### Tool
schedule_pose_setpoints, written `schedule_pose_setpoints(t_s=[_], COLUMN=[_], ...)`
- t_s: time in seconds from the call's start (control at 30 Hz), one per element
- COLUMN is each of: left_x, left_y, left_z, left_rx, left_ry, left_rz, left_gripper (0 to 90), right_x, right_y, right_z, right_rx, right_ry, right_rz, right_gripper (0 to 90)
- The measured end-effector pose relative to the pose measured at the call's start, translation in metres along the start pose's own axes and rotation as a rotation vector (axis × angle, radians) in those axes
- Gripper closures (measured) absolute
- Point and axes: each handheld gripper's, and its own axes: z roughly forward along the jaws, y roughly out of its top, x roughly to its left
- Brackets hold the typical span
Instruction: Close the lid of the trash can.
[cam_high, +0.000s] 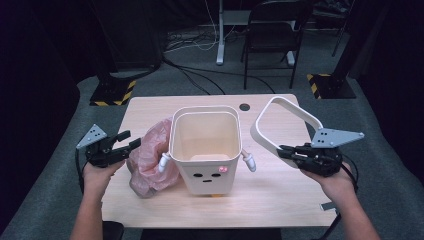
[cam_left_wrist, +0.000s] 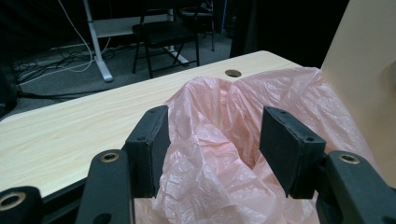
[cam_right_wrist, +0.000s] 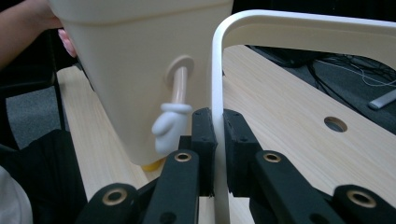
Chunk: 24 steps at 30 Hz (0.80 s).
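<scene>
A cream bin (cam_high: 205, 150) with a small face and two little arms stands mid-table. A crumpled pink plastic bag (cam_high: 150, 162) lies against its left side. My left gripper (cam_high: 129, 142) is open at the bag's left edge. In the left gripper view the pink bag (cam_left_wrist: 219, 158) bulges into the gap of the left gripper (cam_left_wrist: 217, 126), and the bin wall (cam_left_wrist: 364, 70) rises at the right. My right gripper (cam_high: 286, 151) is shut on a white rounded frame (cam_high: 280, 107), held tilted up right of the bin. The right gripper (cam_right_wrist: 219, 119) pinches the frame's rim (cam_right_wrist: 217, 70) beside the bin's gloved arm (cam_right_wrist: 172, 116).
The wooden table (cam_high: 280, 195) has a cable hole (cam_high: 244, 106) near its far edge. Behind it stand a folding chair (cam_high: 272, 30), a desk leg (cam_high: 220, 35) and two striped stand bases (cam_high: 112, 92). Cables lie on the grey floor.
</scene>
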Motion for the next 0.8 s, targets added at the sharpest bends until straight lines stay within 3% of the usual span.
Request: schedule_pose_setpoints(t_s=[0.5, 0.8], left_x=[0.000, 0.001], left_y=[0.000, -0.001], left_z=[-0.001, -0.001], left_rx=[-0.002, 0.004], left_ry=[0.003, 0.006], left_rz=[-0.003, -0.004], left_gripper=[42.4, 42.4], right_x=[0.011, 0.019], right_y=[0.034, 0.066], right_z=[-0.013, -0.005], right_rx=[-0.039, -0.053], right_ry=[0.062, 0.132], right_rz=[-0.048, -0.106], right_gripper=[83.8, 83.9])
